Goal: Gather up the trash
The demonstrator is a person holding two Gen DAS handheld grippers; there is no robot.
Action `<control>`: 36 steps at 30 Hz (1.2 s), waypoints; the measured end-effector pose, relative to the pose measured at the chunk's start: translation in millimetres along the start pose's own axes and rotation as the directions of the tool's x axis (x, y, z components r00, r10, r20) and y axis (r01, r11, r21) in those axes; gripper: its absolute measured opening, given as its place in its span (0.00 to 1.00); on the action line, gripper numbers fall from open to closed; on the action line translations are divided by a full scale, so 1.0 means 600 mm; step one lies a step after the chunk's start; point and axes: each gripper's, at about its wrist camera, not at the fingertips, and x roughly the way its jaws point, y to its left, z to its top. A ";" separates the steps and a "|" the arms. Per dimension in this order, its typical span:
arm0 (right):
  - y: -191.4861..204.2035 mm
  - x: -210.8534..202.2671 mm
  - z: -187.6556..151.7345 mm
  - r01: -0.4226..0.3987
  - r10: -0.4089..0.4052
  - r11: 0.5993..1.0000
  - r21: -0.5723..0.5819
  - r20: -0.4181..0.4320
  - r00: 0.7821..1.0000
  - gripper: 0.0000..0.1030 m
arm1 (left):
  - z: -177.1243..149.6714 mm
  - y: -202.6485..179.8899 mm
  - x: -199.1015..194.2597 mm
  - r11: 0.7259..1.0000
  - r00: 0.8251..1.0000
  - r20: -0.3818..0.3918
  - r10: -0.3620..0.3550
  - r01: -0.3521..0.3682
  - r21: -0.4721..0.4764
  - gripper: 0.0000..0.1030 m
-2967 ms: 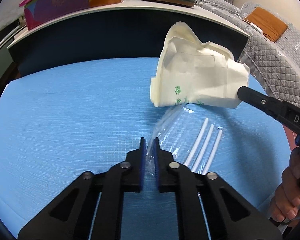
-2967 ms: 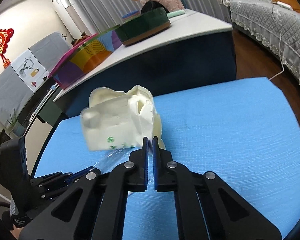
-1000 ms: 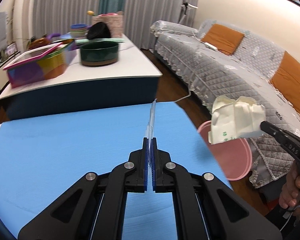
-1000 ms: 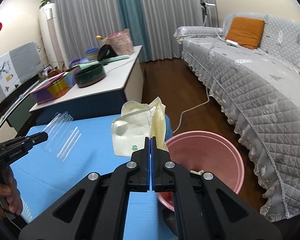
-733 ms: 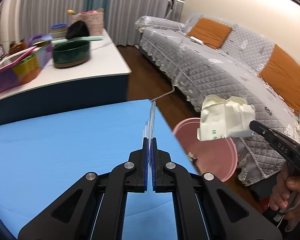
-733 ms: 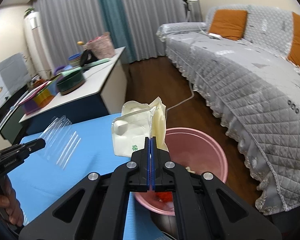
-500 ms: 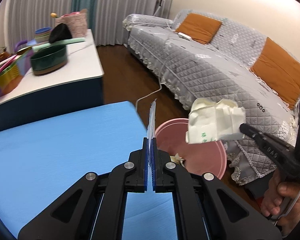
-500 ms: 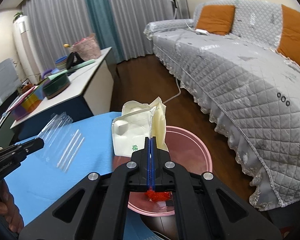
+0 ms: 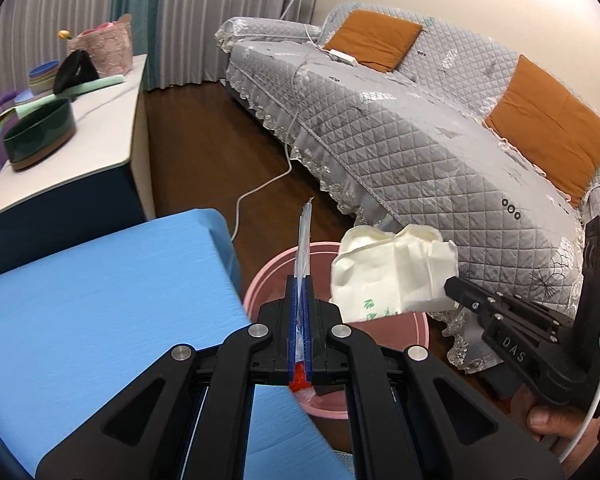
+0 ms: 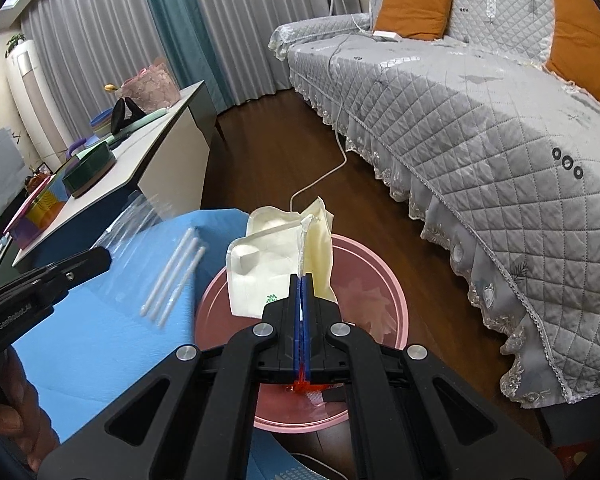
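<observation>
"DAS" on right gripper (image 9: pixel 456 294); "GenRobot.AI" on left gripper (image 10: pixel 100 258)

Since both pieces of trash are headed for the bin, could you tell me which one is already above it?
The cream paper bag held by the right hand-held gripper hangs over the pink bin; the clear straw wrapper remains over the blue table.

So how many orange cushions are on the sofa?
2 show. One orange cushion leans on the backrest at the far end of the gray sofa; the other leans nearer the camera. More may lie outside the frame.
</observation>
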 end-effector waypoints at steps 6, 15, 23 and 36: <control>-0.005 0.002 0.002 0.025 -0.025 1.000 0.018 0.008 1.000 0.45 | -0.002 -0.002 0.008 1.000 1.000 -0.001 -0.016 0.016 -0.009 0.29; 0.002 -0.004 0.000 0.035 -0.035 0.999 0.015 0.008 0.999 0.45 | -0.013 0.007 -0.015 1.000 1.000 0.005 -0.009 0.009 -0.010 0.29; 0.034 -0.043 -0.022 0.030 -0.030 0.999 -0.016 0.028 0.999 0.45 | -0.038 0.031 -0.086 1.000 0.999 0.049 0.017 -0.015 -0.021 0.32; 0.168 -0.164 -0.097 -0.006 0.019 0.993 -0.117 0.107 0.994 0.76 | -0.162 0.103 -0.249 0.984 0.979 0.133 0.152 -0.137 -0.116 0.59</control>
